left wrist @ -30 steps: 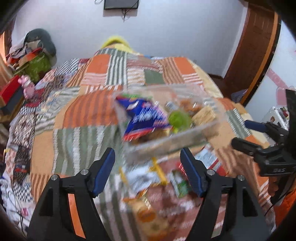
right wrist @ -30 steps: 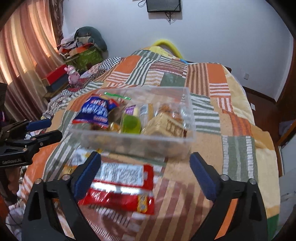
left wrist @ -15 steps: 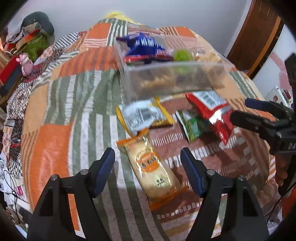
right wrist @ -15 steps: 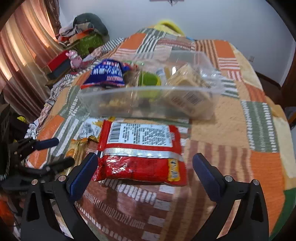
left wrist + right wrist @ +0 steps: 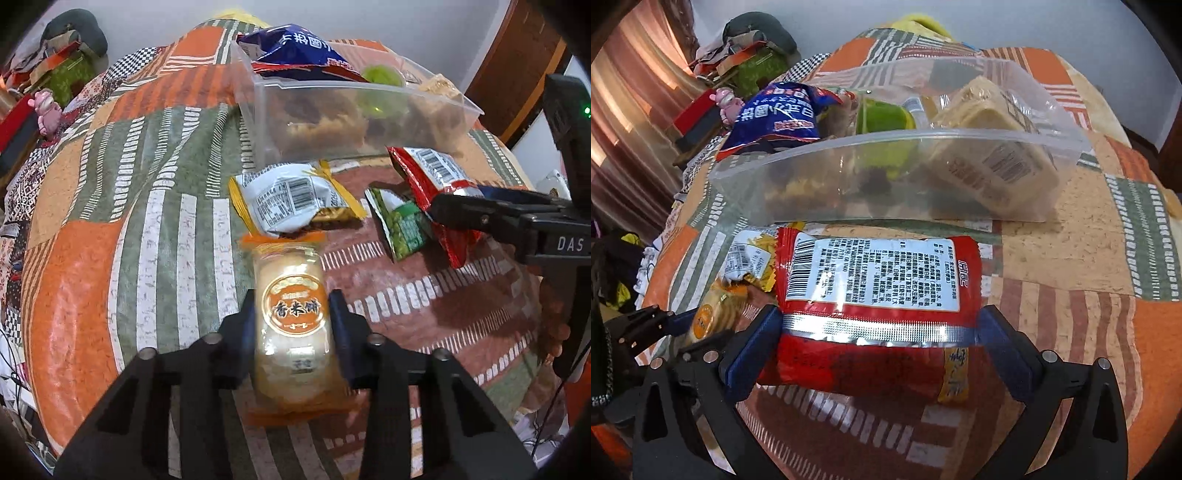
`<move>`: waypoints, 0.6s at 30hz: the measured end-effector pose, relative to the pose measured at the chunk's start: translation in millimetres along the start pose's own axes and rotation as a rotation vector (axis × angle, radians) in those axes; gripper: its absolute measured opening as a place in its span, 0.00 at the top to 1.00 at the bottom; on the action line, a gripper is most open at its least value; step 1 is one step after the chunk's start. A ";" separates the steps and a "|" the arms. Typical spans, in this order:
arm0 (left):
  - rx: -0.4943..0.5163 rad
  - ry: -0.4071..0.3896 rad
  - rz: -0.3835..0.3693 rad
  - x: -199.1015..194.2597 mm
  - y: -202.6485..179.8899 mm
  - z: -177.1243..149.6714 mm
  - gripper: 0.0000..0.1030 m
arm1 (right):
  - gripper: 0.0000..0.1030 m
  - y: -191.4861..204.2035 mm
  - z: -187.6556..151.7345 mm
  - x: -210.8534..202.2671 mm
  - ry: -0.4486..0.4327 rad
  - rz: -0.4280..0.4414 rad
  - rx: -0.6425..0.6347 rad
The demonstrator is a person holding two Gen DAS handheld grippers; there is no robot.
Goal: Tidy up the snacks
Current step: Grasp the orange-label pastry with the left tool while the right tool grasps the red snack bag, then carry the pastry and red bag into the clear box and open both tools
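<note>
Both grippers have dropped from above the bin to the loose packets on the quilt (image 5: 110, 258). At the bottom of the left view, the left gripper (image 5: 291, 325) has just clenched on the rice-cracker pack (image 5: 291, 314), pads pressed to its sides. At the bottom centre of the right view, the right gripper (image 5: 879, 332) straddles the red bag (image 5: 875, 295) with a finger at each end; whether it truly grips yet is hard to tell, though the fingers look to touch the foil. Two snacks seem ready to lift toward the bin (image 5: 354, 122), which sits just behind them, upper centre in both views. It already holds a blue bag (image 5: 299, 48), a green cup (image 5: 882, 114), a pale wafer pack (image 5: 990, 147) and some darker snacks at the bottom. Still loose on the quilt are a white-and-yellow packet (image 5: 291, 203) and a green packet (image 5: 400, 225), between the cracker pack and the bin.
</note>
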State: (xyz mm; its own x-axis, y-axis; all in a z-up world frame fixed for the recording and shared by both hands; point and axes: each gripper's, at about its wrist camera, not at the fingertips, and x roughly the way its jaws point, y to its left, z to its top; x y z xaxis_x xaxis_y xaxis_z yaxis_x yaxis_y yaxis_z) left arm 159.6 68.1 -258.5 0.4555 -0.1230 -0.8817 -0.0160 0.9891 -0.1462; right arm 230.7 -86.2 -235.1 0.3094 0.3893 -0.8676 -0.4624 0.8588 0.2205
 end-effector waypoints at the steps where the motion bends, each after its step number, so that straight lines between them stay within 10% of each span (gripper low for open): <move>1: -0.002 -0.004 -0.001 -0.7 -0.2 -0.3 0.65 | 0.00 0.6 -0.3 1.1 0.002 0.001 -0.004; 18: 0.025 -0.168 0.014 -56.4 -5.9 29.8 0.66 | 0.28 -0.6 -4.7 -8.0 -0.040 0.026 -0.035</move>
State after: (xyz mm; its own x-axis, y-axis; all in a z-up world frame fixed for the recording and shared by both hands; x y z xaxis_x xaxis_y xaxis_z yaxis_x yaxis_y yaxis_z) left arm 160.6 71.7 -194.5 0.5980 -0.0962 -0.7957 -0.0018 0.9926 -0.1214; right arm 224.6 -91.4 -230.4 0.3293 0.4246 -0.8434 -0.4993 0.8364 0.2261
